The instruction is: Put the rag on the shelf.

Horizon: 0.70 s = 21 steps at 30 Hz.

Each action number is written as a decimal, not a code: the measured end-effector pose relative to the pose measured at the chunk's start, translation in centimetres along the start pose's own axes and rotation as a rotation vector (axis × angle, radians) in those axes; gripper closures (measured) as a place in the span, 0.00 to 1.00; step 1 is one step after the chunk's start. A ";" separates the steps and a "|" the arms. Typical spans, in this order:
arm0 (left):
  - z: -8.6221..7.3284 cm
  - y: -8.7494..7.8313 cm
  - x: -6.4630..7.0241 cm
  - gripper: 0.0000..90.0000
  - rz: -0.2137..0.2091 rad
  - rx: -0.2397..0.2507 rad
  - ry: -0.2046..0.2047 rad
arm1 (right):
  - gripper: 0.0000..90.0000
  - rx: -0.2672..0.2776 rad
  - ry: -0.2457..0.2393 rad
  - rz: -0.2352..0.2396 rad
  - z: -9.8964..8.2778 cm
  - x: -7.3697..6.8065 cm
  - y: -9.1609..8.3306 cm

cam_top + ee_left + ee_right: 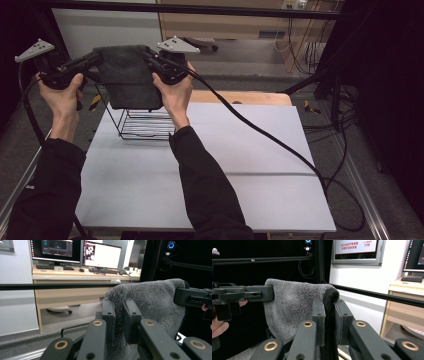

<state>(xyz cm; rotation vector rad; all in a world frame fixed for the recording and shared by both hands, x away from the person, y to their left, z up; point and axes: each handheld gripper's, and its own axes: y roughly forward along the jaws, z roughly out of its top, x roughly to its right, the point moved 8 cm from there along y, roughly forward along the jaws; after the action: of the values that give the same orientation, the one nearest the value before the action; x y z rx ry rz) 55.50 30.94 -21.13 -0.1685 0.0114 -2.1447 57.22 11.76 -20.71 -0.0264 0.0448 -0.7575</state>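
I clamp each top corner of the towel (129, 75) in a gripper, spreading it flat above the rack (145, 122).

Plain dark grey towel (127, 75), black wire rack (145, 122)

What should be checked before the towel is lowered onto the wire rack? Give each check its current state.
1. Left tool clamped on the grey towel corner: ok, the cloth is pinched between its jaws.
2. Right tool clamped on the other top corner: ok.
3. Towel lifted off the table: ok, it hangs between the tools.
4. Towel spread flat: ok, the top edge is stretched across.
5. Wire rack upright below the towel: ok, it stands on the table behind the towel's lower edge.
6. Towel's lower edge free of the rack wires: cannot tell.
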 end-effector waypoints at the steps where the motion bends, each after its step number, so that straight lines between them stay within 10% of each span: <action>1: -0.1 0.0 0.1 0.90 -0.001 -0.001 0.004 | 0.90 0.000 0.000 0.000 0.0 0.0 0.0; 21: -1.3 -2.2 0.9 0.90 -0.034 -0.005 0.026 | 0.90 -0.038 -0.043 0.058 -0.5 -1.9 -1.5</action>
<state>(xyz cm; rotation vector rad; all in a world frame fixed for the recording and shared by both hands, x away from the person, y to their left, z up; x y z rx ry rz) 53.01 31.29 -22.13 -0.1449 0.0287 -2.1807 54.79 11.91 -21.11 -0.0766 0.0191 -0.6975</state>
